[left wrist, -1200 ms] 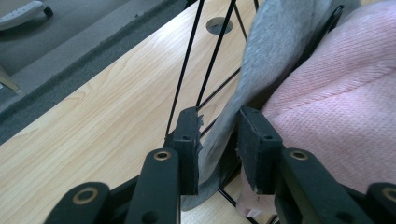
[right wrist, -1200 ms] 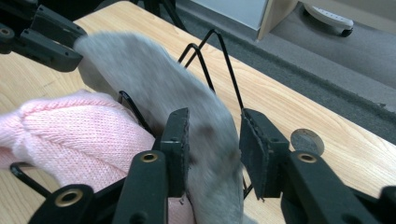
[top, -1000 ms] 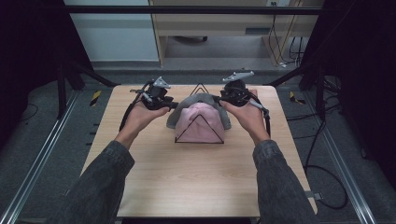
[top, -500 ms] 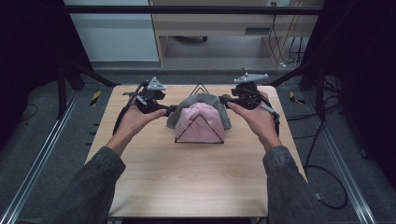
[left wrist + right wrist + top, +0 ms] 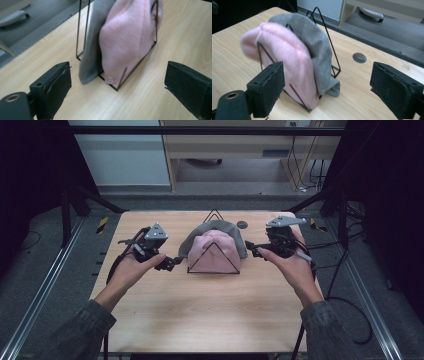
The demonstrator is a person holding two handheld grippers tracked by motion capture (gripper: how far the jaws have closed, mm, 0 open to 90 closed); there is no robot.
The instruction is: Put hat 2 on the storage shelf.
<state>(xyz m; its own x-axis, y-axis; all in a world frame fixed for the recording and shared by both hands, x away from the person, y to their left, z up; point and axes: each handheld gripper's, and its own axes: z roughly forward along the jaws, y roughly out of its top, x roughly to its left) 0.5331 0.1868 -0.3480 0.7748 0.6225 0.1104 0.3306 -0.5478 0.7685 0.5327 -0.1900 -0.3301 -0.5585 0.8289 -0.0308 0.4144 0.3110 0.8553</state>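
A pink knit hat [image 5: 214, 252] and a grey knit hat [image 5: 215, 227] stand side by side in a black wire rack [image 5: 214, 214] at the back middle of the wooden table [image 5: 200, 310]. My left gripper [image 5: 172, 264] is just left of the rack and open; its jaws have just been opening, with nothing between them. In the left gripper view the pink hat [image 5: 127, 37] and grey hat [image 5: 92, 45] lie ahead of the jaws. My right gripper [image 5: 250, 246], just right of the rack, has also just been opening and is empty. In its view the pink hat [image 5: 284, 50] is nearer than the grey hat [image 5: 317, 42].
A round grey grommet [image 5: 242, 224] sits in the tabletop behind the rack on the right. Small yellow-and-black objects lie on the floor left [image 5: 102, 224] and right [image 5: 312, 222] of the table. Cables [image 5: 350, 310] trail on the floor at the right.
Both grippers have drawn outward from the hats' sides, the left one leftward and the right one rightward, and their jaws now stand wider. The hats stay in the rack.
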